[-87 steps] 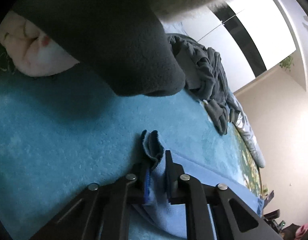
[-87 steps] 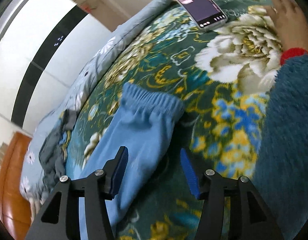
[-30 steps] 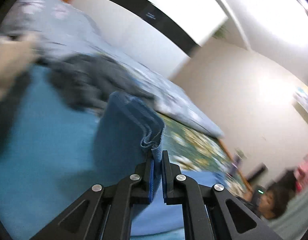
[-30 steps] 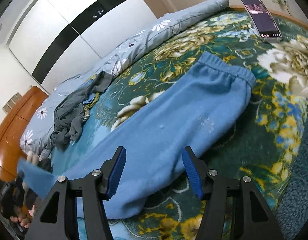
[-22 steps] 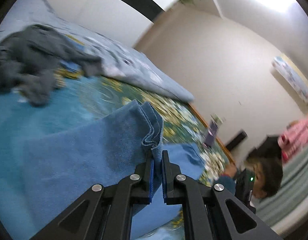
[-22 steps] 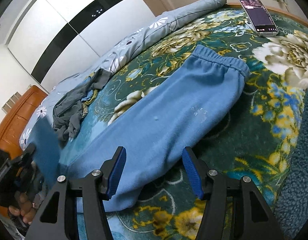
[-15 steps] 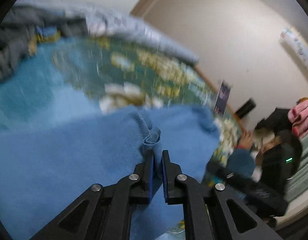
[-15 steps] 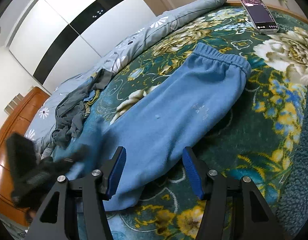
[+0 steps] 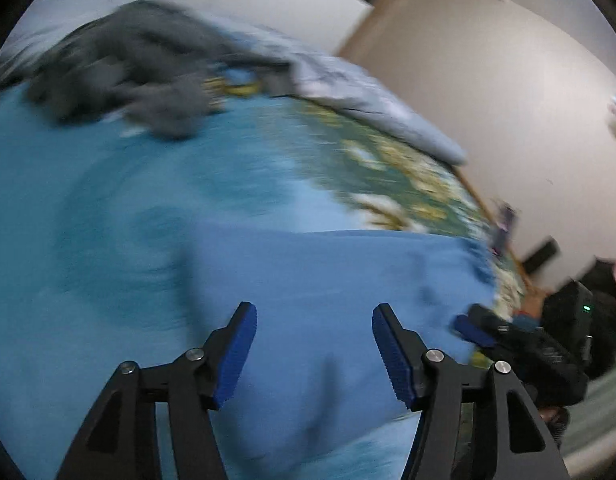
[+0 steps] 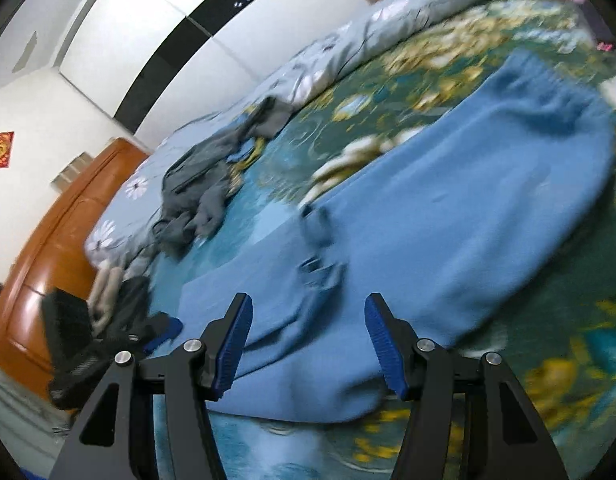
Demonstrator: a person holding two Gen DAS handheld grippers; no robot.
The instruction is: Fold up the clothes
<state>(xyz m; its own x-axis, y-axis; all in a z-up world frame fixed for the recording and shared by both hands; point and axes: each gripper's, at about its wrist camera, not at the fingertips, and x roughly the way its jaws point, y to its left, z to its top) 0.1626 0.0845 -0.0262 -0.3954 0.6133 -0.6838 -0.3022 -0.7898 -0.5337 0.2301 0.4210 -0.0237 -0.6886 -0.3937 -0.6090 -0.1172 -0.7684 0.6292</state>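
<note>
Left to right. At the far left of the right wrist view your left gripper shows only as a blurred dark shape with one blue pad. In its own camera, left gripper: jaws spread wide, nothing between them, hanging over the blue trousers. Just above it in the right wrist view lies the crumpled grey garment, near the pale grey quilt at the bed's far edge and well apart from the blue cloth.

Centre: right gripper, jaws apart, empty, over the near edge of the blue trousers. They lie on the floral bedspread, apparently with one end doubled over the rest; a ragged edge sits mid-cloth. The elastic waistband lies to the right.

Step in hand, as judged: the first fold looks laid and let go. To do it well, you should check that the doubled edge lines up with the layer under it, press the bulging crease flat, then take both layers together near the fold before folding again. Motion blur hides fine detail.

Count: grippers, two; blue trousers, one; grey garments, one heap, and you cannot tell how many pieces; quilt, one.
</note>
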